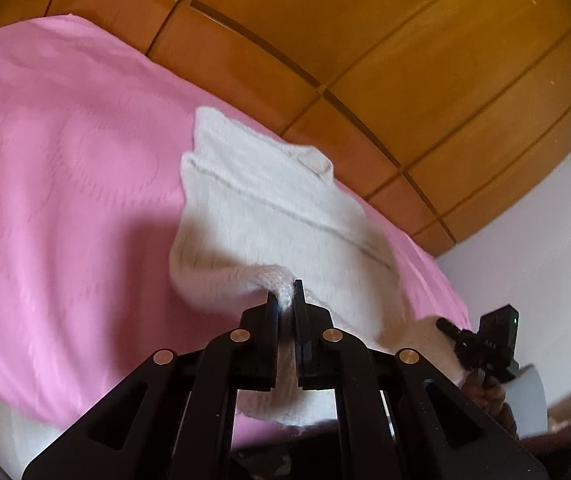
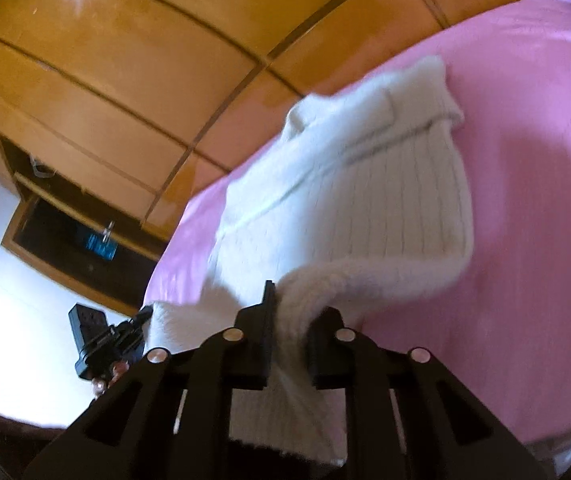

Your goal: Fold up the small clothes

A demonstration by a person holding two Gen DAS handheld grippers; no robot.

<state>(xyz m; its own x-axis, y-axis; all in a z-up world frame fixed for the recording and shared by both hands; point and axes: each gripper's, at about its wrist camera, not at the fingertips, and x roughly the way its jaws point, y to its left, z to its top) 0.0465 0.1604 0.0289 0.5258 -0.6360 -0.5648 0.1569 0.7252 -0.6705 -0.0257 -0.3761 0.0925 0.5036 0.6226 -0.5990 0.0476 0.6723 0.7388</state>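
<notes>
A small white ribbed knit sweater (image 1: 269, 208) lies on a pink bedsheet (image 1: 65, 184), its near edge lifted. My left gripper (image 1: 285, 300) is shut on one near corner of the sweater. My right gripper (image 2: 289, 304) is shut on the other near corner of the sweater (image 2: 365, 208), with thick knit bunched between its fingers. Each gripper shows in the other's view: the right one in the left wrist view (image 1: 481, 344), the left one in the right wrist view (image 2: 105, 340). The sweater's collar end rests on the sheet (image 2: 525, 240) farther away.
A glossy wooden wardrobe (image 1: 365, 40) stands just behind the bed. Its open lower compartment (image 2: 77, 232) shows in the right wrist view. A white wall (image 1: 545, 220) is to the side.
</notes>
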